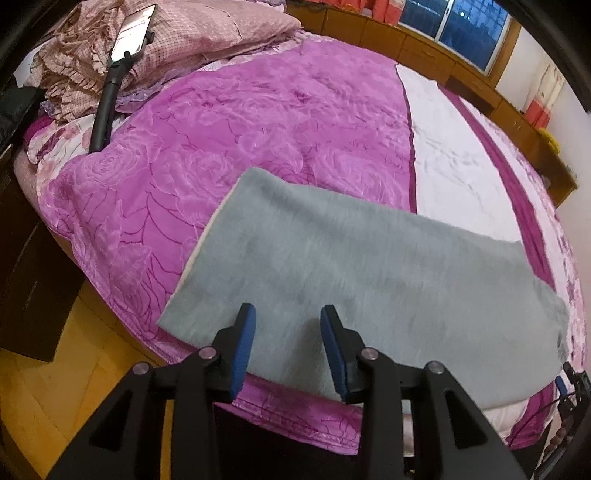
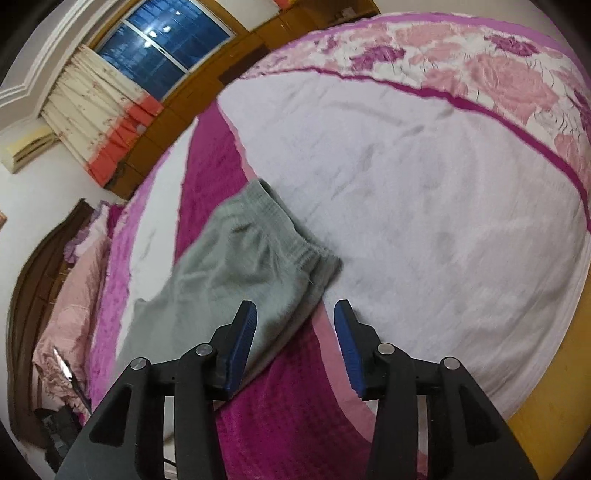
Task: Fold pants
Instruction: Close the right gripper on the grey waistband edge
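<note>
Grey fleece pants (image 1: pixel 354 269) lie flat on the bed, folded lengthwise, legs together. In the left wrist view my left gripper (image 1: pixel 288 314) is open above the near edge of the leg end, holding nothing. In the right wrist view the pants (image 2: pixel 243 273) show their ribbed waistband (image 2: pixel 291 236) at the far end. My right gripper (image 2: pixel 294 308) is open just above the near corner of the waist end, with its left fingertip (image 2: pixel 248 314) over the fabric and the right one over the sheet.
The bed is covered by a purple rose-patterned blanket (image 1: pixel 229 140) and a white sheet (image 2: pixel 424 206). A phone on a black stand (image 1: pixel 122 55) and pillows (image 1: pixel 207 29) sit at the head. Wooden floor (image 1: pixel 55 369) lies beyond the bed edge. The right gripper shows at the left wrist view's right edge (image 1: pixel 569 384).
</note>
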`<state>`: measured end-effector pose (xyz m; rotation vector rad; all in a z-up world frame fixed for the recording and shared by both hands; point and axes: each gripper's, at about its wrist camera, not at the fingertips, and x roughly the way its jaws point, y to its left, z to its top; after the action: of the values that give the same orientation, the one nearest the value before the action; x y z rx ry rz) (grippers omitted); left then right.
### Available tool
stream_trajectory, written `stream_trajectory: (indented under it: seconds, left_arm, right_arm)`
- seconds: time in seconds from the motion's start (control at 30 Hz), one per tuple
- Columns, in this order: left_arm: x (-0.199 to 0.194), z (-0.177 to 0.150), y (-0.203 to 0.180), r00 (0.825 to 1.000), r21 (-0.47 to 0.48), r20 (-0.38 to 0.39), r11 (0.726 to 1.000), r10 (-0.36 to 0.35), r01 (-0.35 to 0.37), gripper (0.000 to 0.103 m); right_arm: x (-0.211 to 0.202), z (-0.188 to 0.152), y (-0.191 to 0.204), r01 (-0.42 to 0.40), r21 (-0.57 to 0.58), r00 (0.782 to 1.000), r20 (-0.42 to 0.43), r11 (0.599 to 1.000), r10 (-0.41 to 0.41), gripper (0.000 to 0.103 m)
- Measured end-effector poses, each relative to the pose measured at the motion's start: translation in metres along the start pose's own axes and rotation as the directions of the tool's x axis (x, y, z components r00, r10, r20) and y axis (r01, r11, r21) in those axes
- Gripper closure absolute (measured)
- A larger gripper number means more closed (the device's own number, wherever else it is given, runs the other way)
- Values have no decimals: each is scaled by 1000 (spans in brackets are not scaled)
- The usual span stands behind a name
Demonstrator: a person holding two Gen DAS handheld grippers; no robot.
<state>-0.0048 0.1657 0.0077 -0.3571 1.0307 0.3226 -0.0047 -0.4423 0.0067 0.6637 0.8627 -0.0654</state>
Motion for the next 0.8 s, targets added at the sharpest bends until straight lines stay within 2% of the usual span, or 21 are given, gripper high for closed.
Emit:
stream_trajectory:
  seconds: [0.1,0.27,0.43,0.7,0.8]
  left_arm:
    - [3,-2,-3,1000,13,-11,1000,12,-12,60]
    - [9,-3,-3,1000,24,-19,1000,18,-18,53]
    - [11,-3,-4,1000,44,-18,999,25,-24,50]
    - [13,-4,-3,1000,60,-20,998,14,-12,47]
    - [15,-3,-4,1000,58,-23,998,12,-11,44]
  right_arm:
    - [21,-1,8,24,-31,999,-21,999,-24,66]
    - [34,4,9,51,-10,999,-2,999,-51,63]
    - [35,2,10,68,-31,998,17,997,-67,62]
    - [20,-11,13,69,72,997,-36,995,-67,62]
    - [25,-14,18,77,27,996,-47,997,-76,59]
